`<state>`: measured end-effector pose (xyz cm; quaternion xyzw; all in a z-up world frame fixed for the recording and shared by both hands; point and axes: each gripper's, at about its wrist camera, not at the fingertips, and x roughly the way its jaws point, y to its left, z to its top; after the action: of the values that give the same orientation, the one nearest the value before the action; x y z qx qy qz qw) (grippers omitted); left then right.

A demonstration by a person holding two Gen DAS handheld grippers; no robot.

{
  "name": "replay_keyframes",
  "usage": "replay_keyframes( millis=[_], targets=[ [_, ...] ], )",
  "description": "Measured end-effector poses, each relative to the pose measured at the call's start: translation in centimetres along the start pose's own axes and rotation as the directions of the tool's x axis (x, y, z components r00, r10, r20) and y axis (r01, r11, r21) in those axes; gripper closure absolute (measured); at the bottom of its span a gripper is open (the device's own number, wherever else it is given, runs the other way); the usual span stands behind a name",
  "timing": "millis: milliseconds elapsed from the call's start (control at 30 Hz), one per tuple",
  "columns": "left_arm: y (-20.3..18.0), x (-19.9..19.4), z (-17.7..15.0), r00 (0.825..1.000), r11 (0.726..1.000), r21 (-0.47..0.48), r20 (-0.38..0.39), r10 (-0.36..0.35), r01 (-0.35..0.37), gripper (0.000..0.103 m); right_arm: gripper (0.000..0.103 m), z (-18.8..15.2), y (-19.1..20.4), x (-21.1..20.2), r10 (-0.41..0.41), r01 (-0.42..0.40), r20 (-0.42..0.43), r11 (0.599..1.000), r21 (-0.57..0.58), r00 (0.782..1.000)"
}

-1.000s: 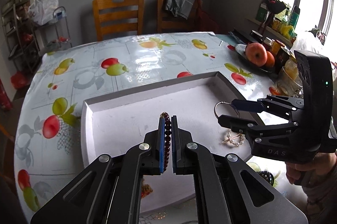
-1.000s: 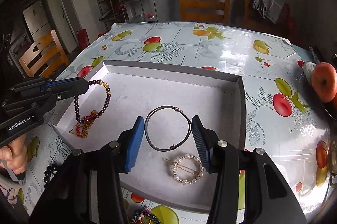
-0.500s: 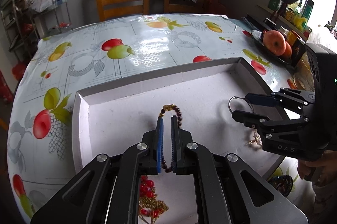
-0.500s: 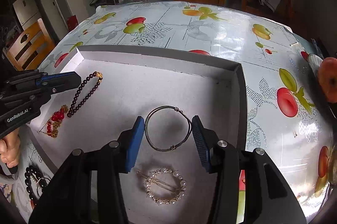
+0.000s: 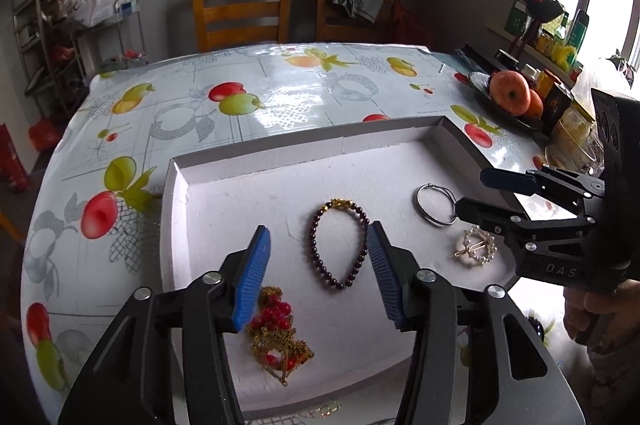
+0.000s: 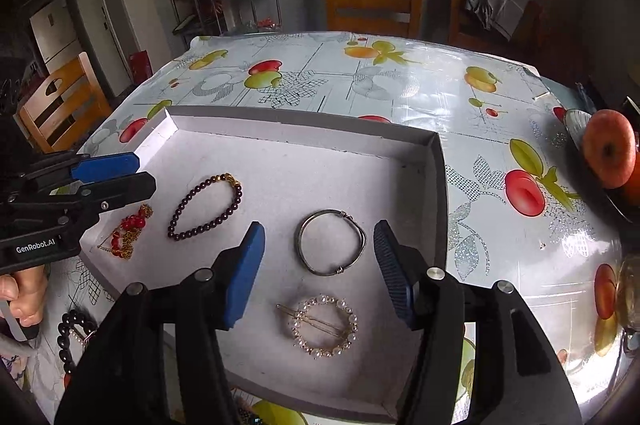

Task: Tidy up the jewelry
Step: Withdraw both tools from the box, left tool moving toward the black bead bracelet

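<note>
Both grippers, left (image 5: 318,257) and right (image 6: 318,257), gape empty | bead bracelet (image 5: 339,245): light, limp | pinch one strand | tray (image 6: 438,209)

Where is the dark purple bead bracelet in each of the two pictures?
Left wrist view: the bead bracelet lies in the middle of the white tray, between the open left tongs.
Right wrist view: the same bracelet lies in the tray's left part, left of the right tongs.
Shared landmark: the silver wire bangle lies to the bracelet's right in both.
</note>
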<state>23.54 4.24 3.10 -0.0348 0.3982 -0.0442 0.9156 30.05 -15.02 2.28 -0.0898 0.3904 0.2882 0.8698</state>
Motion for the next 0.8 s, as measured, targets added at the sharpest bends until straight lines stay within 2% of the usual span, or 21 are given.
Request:
replay_keyframes(
  millis=[100,367,667,800],
  targets=[
    [-0.1,-1.9,-0.9,0.999,1.000,0.007,0.035,0.006,-0.006,0.033,0.046,-0.7,0.6,-1.9,0.006,-0.006,0.033,1.000,-0.006,0.999],
    [0.5,-5.7,-4.2,0.997,1.000,-0.024,0.080,-0.004,0.006,0.031,0.045,-3.5,1.3,-5.3,0.013,-0.012,0.067,1.000,-0.007,0.998],
    [1.2,-8.5,-8.3,0.995,0.997,-0.074,0.100,0.000,0.008,0.031,0.041,-6.5,1.1,-7.2,0.006,-0.009,0.086,0.999,0.031,0.996],
    [1.4,-9.0,-10.2,0.997,0.997,-0.082,0.078,-0.007,0.014,0.031,0.041,-7.9,1.1,-7.6,0.013,-0.016,0.082,0.999,0.041,0.997]
  ],
)
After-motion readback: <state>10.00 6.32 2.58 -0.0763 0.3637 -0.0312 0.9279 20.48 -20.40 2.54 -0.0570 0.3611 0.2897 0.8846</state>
